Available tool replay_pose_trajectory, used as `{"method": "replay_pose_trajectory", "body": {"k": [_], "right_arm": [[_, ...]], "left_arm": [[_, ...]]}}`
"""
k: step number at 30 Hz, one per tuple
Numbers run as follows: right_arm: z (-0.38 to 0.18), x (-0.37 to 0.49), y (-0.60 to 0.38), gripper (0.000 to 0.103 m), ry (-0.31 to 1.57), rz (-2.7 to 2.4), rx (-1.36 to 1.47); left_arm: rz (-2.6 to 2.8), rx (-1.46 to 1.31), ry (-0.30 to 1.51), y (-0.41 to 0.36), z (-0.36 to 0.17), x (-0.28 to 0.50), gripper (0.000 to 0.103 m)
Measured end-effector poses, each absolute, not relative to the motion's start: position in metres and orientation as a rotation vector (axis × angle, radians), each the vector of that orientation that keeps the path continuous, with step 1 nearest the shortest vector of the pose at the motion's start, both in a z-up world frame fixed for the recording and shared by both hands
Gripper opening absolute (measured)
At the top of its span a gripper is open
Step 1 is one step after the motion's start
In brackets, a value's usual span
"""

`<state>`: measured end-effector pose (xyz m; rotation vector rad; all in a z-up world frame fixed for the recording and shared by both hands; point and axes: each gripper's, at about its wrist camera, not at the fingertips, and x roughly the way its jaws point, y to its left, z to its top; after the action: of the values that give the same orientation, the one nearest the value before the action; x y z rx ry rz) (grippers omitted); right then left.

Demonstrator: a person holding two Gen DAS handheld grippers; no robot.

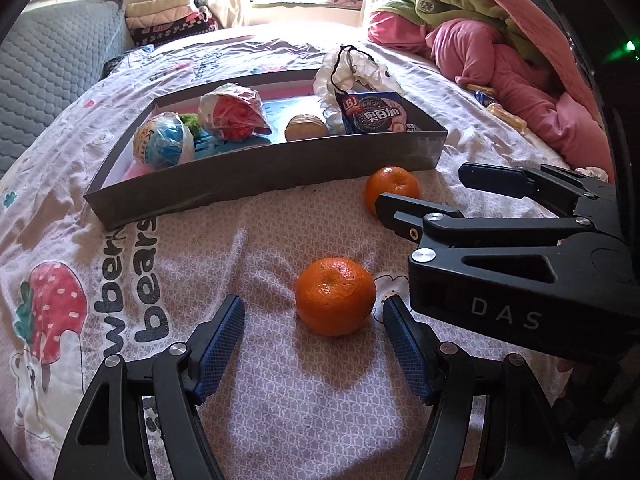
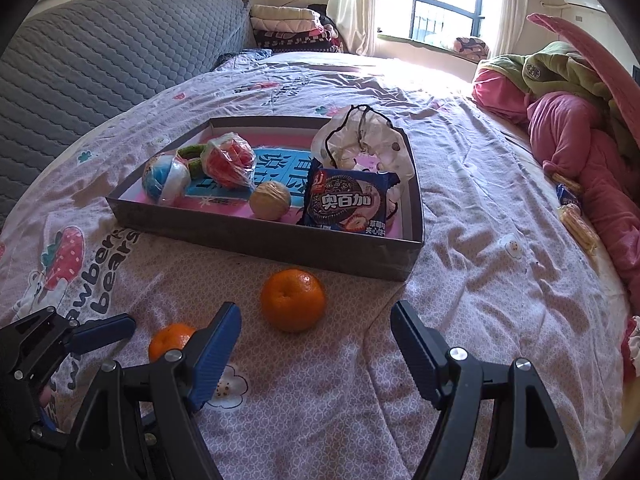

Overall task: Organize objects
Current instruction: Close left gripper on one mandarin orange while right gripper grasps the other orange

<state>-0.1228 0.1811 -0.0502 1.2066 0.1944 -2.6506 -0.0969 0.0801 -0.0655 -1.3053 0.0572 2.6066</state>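
Observation:
Two oranges lie on the patterned bedsheet in front of a grey cardboard tray (image 1: 260, 172) (image 2: 280, 242). My left gripper (image 1: 312, 306) is open, and the nearer orange (image 1: 335, 295) sits just ahead of its blue pads, closer to the right one. My right gripper (image 2: 316, 310) (image 1: 424, 186) is open too, with the other orange (image 2: 293, 300) (image 1: 390, 188) just beyond its tips, by the tray wall. In the right wrist view the left gripper's orange (image 2: 172, 340) is partly hidden behind a finger. Nothing is held.
The tray holds two plastic-wrapped balls (image 2: 166, 180), a walnut (image 2: 270, 200), a cookie packet (image 2: 346, 202) and a white pouch (image 2: 360, 136). Pink and green bedding (image 2: 580, 140) is piled on the right, with snack packets (image 2: 576, 220) beside it. A grey quilted headboard (image 2: 100, 52) stands on the left.

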Motion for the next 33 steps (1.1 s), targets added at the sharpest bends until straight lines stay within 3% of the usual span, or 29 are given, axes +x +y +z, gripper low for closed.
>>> {"method": "replay_pose_trajectory", "body": {"k": [8, 12, 15, 19, 23, 30, 33], "right_arm": [[-0.061, -0.133, 0.176, 0.076, 0.218, -2.638, 1.229], [-0.064, -0.136, 0.173, 0.067, 0.237, -2.643, 1.233], [-0.066, -0.138, 0.172, 0.066, 0.245, -2.638, 1.234], [-0.067, -0.138, 0.168, 0.052, 0.259, -2.628, 1.217], [-0.068, -0.138, 0.162, 0.039, 0.271, -2.601, 1.217], [-0.068, -0.138, 0.164, 0.039, 0.247, -2.602, 1.215], [-0.066, -0.137, 0.166, 0.039, 0.244, -2.606, 1.215]], "left_arm": [[2.607, -1.290, 0.031, 0.078, -0.068, -0.105, 0.073], [2.607, -1.282, 0.027, 0.077, -0.070, -0.106, 0.073], [2.610, -1.274, 0.027, 0.077, -0.070, -0.106, 0.073], [2.610, -1.266, 0.030, 0.076, -0.070, -0.105, 0.072], [2.604, -1.253, 0.034, 0.077, -0.070, -0.106, 0.064], [2.562, -1.239, -0.008, 0.077, -0.069, -0.105, 0.045], [2.558, -1.234, -0.011, 0.078, -0.067, -0.103, 0.041]]}}
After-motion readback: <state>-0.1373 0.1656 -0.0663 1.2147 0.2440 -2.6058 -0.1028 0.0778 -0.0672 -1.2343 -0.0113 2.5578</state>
